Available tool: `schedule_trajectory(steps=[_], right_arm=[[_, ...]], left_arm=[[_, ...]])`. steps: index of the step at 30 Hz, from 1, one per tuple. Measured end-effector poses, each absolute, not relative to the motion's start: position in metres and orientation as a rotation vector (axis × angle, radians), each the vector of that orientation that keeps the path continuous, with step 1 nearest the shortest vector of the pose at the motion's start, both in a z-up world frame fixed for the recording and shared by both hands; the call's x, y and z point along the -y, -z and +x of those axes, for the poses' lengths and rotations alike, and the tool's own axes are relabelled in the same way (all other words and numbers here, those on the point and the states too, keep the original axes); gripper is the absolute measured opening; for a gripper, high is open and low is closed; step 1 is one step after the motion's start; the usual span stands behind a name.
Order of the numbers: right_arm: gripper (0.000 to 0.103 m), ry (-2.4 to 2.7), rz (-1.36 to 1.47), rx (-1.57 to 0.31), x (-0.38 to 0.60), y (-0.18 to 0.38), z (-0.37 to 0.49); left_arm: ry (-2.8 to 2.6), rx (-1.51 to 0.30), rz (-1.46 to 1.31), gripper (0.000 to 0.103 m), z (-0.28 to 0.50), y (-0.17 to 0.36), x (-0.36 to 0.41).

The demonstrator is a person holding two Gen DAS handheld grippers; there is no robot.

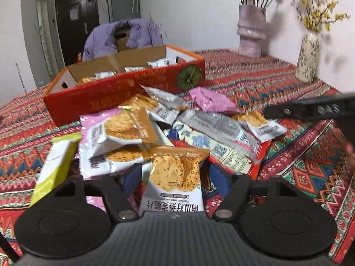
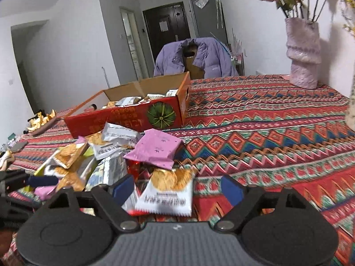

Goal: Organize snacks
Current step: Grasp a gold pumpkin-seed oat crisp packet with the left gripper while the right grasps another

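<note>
A pile of snack packets (image 1: 155,128) lies on the patterned tablecloth in front of a red cardboard box (image 1: 124,93) that holds several packets. My left gripper (image 1: 175,175) is open, its fingers on either side of an orange-and-white oat crisp packet (image 1: 175,177). My right gripper (image 2: 177,186) is open around a similar crisp packet (image 2: 168,190) at the pile's right edge. A pink packet (image 2: 155,148) lies just beyond it. The box also shows in the right wrist view (image 2: 133,115). The right gripper's finger shows in the left wrist view (image 1: 310,108).
A pink vase with flowers (image 1: 251,33) and a patterned vase with yellow blossoms (image 1: 307,59) stand at the table's far right. A chair draped with a purple jacket (image 2: 197,57) is behind the table. A yellow-green packet (image 1: 55,161) lies at the pile's left.
</note>
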State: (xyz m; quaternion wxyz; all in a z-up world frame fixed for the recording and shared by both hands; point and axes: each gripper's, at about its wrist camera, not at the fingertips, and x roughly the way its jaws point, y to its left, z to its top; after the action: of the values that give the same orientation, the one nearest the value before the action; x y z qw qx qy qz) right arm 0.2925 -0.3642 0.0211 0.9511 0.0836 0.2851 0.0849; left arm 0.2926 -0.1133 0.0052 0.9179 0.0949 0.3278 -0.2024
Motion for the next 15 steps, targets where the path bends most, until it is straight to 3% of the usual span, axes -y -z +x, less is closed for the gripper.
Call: schedule_trajectory(steps=[2, 5, 10, 15], right_arm=[[0.081, -0.166, 0.154, -0.598, 0.356, -0.016, 0.307], [0.070, -0.144, 0.107, -0.638, 0.343, -0.005, 0.322], [0.056, -0.123, 0.060, -0.652, 0.336, 0.000, 0.317], [0.051, -0.111, 0.061, -0.673, 0.344, -0.004, 0.291]], left_arm=[[0.407, -0.686, 0.194, 0.068, 0.295, 0.001, 0.113], [0.387, -0.670, 0.199, 0.054, 0.292, 0.006, 0.113], [0.390, -0.662, 0.189, 0.047, 0.285, 0.002, 0.107], [0.399, -0.617, 0.168, 0.047, 0.268, -0.014, 0.099]])
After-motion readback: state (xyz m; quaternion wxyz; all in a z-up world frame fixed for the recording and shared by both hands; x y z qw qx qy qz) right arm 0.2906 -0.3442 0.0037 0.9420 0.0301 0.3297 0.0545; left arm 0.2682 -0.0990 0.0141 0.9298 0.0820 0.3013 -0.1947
